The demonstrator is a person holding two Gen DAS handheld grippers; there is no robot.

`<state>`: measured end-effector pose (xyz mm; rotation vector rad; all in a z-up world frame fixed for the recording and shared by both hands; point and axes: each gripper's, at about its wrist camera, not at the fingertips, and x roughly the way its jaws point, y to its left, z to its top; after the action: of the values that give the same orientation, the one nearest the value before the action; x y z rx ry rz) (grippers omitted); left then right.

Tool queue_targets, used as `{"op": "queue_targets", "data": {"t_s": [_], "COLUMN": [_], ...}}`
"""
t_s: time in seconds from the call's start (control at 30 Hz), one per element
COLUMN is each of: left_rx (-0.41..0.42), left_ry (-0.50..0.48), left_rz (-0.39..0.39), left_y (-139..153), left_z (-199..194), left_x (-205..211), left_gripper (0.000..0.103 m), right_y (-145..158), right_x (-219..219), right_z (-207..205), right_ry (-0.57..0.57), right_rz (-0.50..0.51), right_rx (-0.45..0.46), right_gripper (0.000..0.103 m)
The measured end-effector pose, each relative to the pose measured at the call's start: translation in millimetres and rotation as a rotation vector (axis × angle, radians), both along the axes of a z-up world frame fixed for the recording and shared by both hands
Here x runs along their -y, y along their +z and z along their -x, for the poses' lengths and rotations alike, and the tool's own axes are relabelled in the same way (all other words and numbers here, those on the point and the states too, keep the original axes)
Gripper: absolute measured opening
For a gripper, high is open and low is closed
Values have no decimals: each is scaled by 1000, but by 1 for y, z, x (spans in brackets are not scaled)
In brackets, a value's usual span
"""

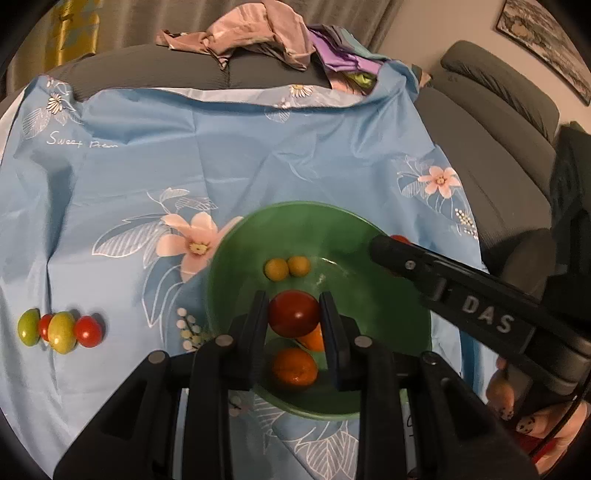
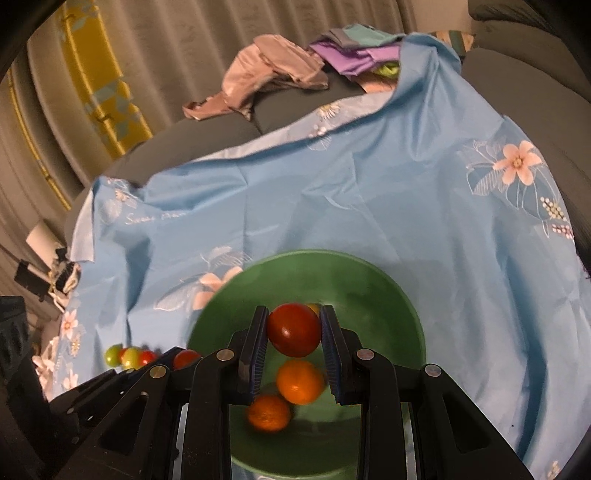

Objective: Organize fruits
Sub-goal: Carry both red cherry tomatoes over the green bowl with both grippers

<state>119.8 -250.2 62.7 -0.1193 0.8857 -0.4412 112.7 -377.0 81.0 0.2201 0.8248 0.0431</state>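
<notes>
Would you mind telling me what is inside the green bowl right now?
Inside the green bowl lie two small yellow fruits and two oranges. Each gripper holds a red tomato above it. The grippers cover part of the bowl's floor, so more may be hidden.

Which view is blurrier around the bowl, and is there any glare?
Right wrist: green bowl rim and the lower orange are smeared, most blurred. Left wrist: bowl soft-edged, the fruit row on the cloth sharper. Both dim, fisheye-bent, only small highlights on fruit.

Blue floral cloth (image 1: 258, 147), grey sofa (image 1: 480, 147), crumpled pink clothes (image 1: 258, 33), framed picture (image 1: 546, 44)
</notes>
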Motion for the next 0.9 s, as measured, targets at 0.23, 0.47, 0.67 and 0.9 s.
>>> {"op": "queue_targets", "data": {"t_s": [0.23,0.47,0.67,0.9], "left_rx": [-23,-35,-43,-49], "left_ry": [-15,-28,-32,-39], "left_rz": [-41,-64,-63,-75], "left_y": [-12,-19,-22,-26], "left_z": [-6,-9,-11,-11], "left_x": [11,18,22,26], "left_gripper": [28,28,28,28], "right_y": [-11,-17,-20,-25], "right_x": [7,9,10,8], "right_z": [-6,-10,-13,-16], "right_ry": [-28,-38,-44,-41], "right_rz": [16,31,40,50], "right_rx": [-53,-86,-103,-132], "right_gripper": [30,30,30,30]}}
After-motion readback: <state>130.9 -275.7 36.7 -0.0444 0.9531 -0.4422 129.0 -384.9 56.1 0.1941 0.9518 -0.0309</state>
